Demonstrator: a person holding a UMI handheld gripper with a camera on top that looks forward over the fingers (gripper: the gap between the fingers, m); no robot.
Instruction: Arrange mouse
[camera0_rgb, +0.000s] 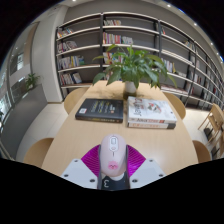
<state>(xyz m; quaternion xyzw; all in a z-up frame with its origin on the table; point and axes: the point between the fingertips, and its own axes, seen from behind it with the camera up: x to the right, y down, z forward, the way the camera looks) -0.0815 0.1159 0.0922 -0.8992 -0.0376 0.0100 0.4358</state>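
Observation:
A white mouse (112, 151) with a pink mark near its rear sits between my gripper's (112, 163) two fingers. The magenta pads (95, 157) press against both of its sides, and it is held above the light wooden table (60, 135). The mouse points away from me toward the books. The gripper's lower parts hide the rear of the mouse.
A dark book (99, 110) and a lighter book (150, 112) lie side by side beyond the fingers. A potted green plant (133, 68) stands behind them. Bookshelves (100, 45) line the far wall. Chairs (214, 125) stand around the table.

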